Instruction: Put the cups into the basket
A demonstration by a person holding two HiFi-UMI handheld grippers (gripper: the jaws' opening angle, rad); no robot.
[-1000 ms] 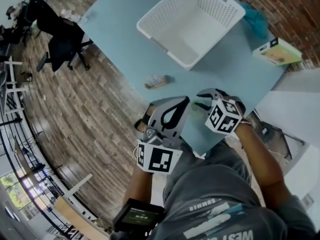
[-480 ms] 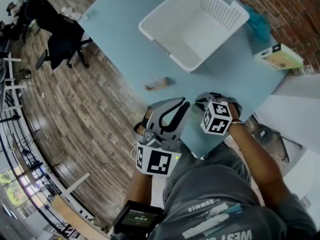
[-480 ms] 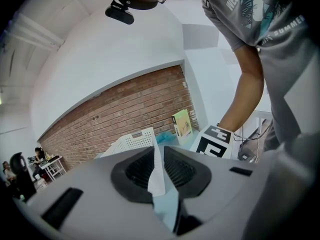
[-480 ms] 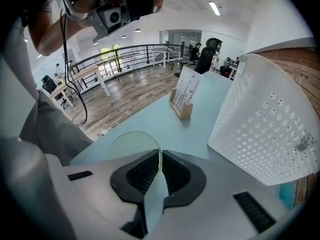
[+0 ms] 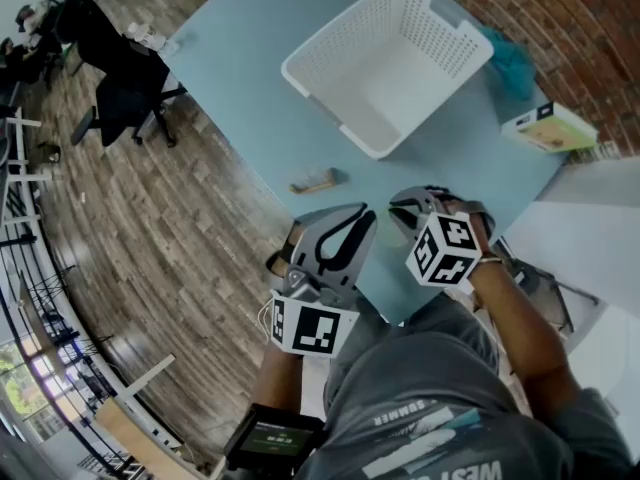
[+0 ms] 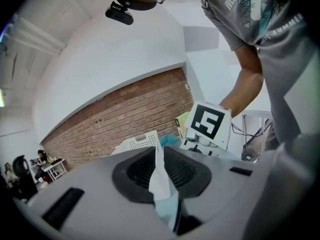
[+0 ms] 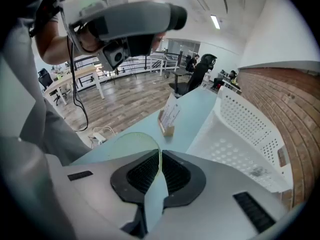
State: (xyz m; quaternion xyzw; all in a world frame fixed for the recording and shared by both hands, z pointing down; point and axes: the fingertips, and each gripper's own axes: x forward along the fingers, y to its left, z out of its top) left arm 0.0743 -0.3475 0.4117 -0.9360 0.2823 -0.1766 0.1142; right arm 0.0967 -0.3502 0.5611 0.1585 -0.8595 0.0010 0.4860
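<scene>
My right gripper (image 5: 405, 206) is closing its tongs on the rim of the thin, see-through pale green plastic cup (image 7: 120, 146). The cup is at the near edge of the pale blue table (image 5: 250, 88), well apart from the white plastic basket with holes (image 5: 325, 103). My left gripper (image 5: 365, 213) is just beside, tongs almost together.

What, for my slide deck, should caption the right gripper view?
Right gripper jaws closing on a pale green cup; white basket beyond.
</scene>
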